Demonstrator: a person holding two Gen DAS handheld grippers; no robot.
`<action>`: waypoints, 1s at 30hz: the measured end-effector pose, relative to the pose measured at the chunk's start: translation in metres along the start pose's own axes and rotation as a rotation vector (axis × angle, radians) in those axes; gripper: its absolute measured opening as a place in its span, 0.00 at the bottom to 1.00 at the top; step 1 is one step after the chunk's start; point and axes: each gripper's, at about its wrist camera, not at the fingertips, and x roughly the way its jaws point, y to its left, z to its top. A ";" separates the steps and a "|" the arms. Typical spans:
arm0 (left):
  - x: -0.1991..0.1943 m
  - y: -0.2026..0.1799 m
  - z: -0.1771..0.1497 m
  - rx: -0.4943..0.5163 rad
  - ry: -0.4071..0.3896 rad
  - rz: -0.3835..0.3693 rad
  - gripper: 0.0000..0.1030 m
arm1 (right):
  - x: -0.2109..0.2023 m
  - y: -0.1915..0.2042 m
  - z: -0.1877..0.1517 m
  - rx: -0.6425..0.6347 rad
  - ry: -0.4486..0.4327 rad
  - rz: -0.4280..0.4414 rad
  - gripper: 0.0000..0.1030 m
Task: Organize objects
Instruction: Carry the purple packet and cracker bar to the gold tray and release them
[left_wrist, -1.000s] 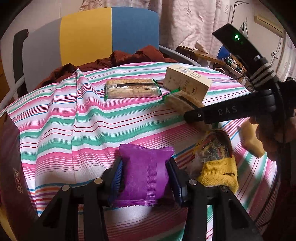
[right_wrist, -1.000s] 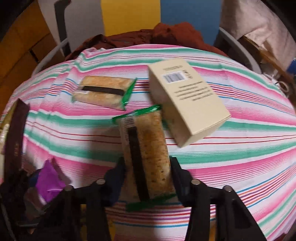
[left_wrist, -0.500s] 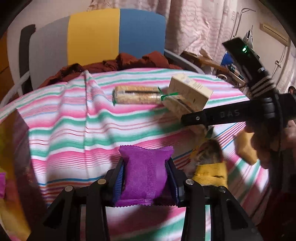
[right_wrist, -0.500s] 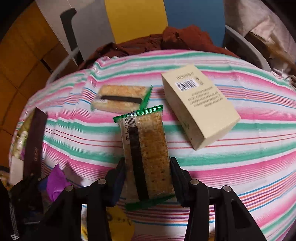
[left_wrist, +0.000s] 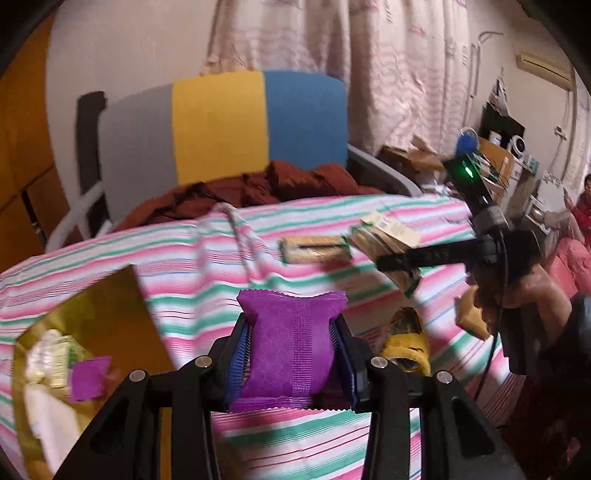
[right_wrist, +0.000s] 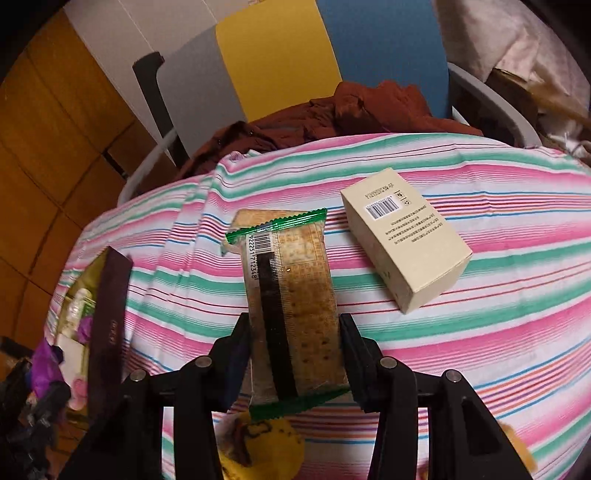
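Gripping a purple packet, the left gripper hung beside the gold box at nine o'clock, already part-filled; the right gripper clamped a cracker pack, while another pack and carton remained.

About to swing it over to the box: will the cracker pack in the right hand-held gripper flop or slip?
Probably stays straight: the cracker pack juts out unsupported beyond the right hand-held gripper without drooping. The glossy wrapper could slide. The crackers inside look brittle, so squeezing harder seems risky.

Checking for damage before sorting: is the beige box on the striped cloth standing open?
No, the beige box lies closed on its side, barcode face up.
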 end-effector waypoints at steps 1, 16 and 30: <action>-0.005 0.007 0.000 -0.016 -0.007 0.009 0.41 | -0.003 0.002 -0.001 0.002 -0.004 0.004 0.45; -0.062 0.110 -0.046 -0.251 -0.053 0.095 0.41 | -0.037 0.126 -0.016 -0.137 -0.020 0.176 0.45; -0.100 0.214 -0.101 -0.502 -0.071 0.218 0.41 | 0.019 0.276 -0.042 -0.348 0.103 0.220 0.45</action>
